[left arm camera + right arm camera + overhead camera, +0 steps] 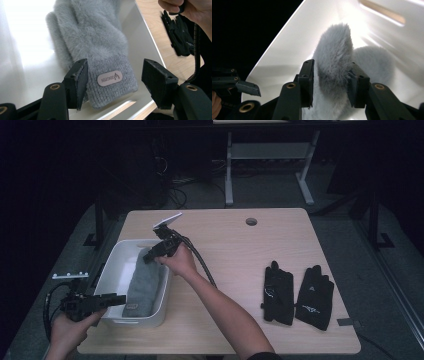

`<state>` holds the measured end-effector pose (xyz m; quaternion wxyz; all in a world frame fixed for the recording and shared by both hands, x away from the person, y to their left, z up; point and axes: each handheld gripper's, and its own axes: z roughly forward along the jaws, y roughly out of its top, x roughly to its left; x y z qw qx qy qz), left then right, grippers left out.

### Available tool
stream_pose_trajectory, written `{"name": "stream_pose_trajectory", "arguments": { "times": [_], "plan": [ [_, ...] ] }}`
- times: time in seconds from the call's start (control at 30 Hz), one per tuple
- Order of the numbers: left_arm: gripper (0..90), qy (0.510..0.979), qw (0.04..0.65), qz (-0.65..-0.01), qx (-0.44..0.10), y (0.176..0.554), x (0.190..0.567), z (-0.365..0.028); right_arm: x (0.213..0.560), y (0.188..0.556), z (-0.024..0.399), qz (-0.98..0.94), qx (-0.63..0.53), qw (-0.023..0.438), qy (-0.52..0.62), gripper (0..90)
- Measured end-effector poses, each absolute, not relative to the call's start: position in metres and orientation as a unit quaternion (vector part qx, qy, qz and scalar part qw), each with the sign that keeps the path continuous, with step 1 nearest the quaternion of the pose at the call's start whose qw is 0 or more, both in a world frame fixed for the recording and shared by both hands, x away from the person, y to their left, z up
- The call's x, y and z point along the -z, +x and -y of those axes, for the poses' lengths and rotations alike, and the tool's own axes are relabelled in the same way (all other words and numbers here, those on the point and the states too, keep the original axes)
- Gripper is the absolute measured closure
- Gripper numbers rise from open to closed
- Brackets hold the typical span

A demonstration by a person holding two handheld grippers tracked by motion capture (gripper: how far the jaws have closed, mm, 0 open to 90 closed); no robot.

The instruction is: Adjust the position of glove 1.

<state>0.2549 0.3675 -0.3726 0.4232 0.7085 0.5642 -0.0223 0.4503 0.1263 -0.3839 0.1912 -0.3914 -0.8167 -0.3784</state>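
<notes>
A white bin (pixel 111 266) stands at the table's left with grey fuzzy gloves (pixel 142 282) lying in it. My right gripper (pixel 150 256), reached across over the bin's far end, is shut on a grey glove's fuzzy tip (pixel 334 47), which stands up between its jaws (pixel 331 75). At the bin's near left corner my left gripper (pixel 120 299) is open. Its jaws (pixel 115 68) straddle the knitted cuff (pixel 110 78) with the label, without touching it.
Two black gloves (pixel 278 292) (pixel 315 297) lie flat side by side on the wooden table (pixel 235 245) at the right. A round cable hole (pixel 251 221) sits near the far edge. The right gripper's cable (pixel 202 265) trails over the table beside the bin.
</notes>
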Motion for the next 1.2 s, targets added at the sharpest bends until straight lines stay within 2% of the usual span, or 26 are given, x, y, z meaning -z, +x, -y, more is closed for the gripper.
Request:
{"name": "stream_pose_trajectory", "arguments": {
  "times": [0.4,1.2],
  "plan": [
    [37.8,0.71,0.43,-0.557,0.021,0.256,0.366,-0.364,0.373,0.458,-0.107,0.796,0.407,0.181,-0.411,57.2],
    [34.2,0.701,0.471,-0.535,0.016,0.264,0.345,-0.352,0.357,0.454,-0.068,0.762,0.463,0.235,-0.387,48.4]
  ]
}}
